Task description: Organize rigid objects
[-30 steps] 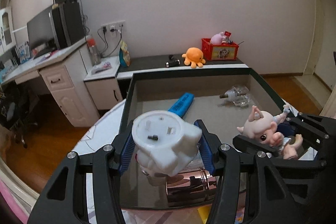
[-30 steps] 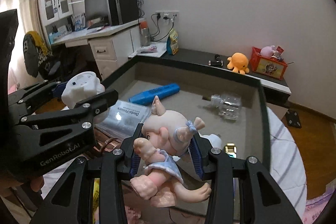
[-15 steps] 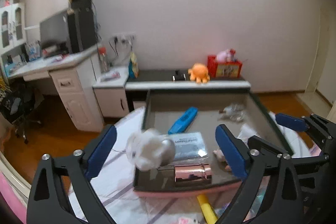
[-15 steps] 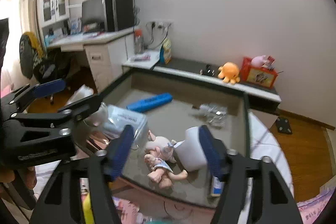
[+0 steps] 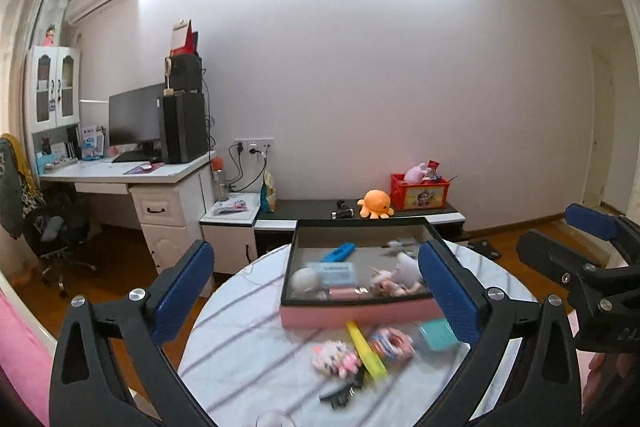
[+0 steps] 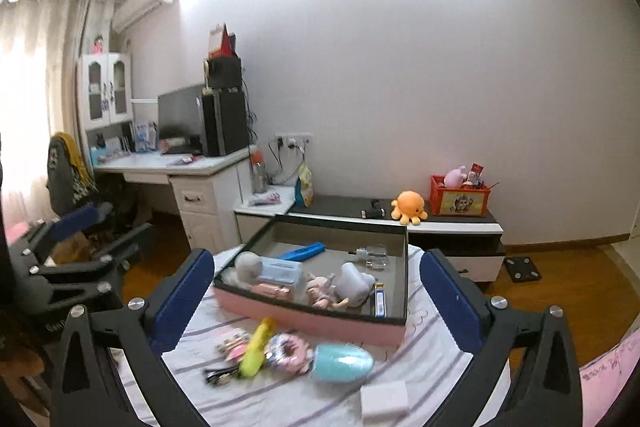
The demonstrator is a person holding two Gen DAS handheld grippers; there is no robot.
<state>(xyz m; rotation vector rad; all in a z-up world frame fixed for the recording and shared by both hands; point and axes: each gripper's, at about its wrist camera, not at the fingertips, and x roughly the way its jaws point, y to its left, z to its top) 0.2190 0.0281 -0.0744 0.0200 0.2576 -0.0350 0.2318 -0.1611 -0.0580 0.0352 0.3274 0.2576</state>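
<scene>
Both items released since the earlier frames: your left gripper and right gripper are now drawn back from the pink tray, jaws spread wide, holding nothing.
- White toy: in tray, ahead-left of your right gripper.
- Pig doll: in tray, straight ahead of it, beside a white cup.
- Yellow tube, teal case, donut toy: on striped tabletop, nearest your right gripper.
</scene>
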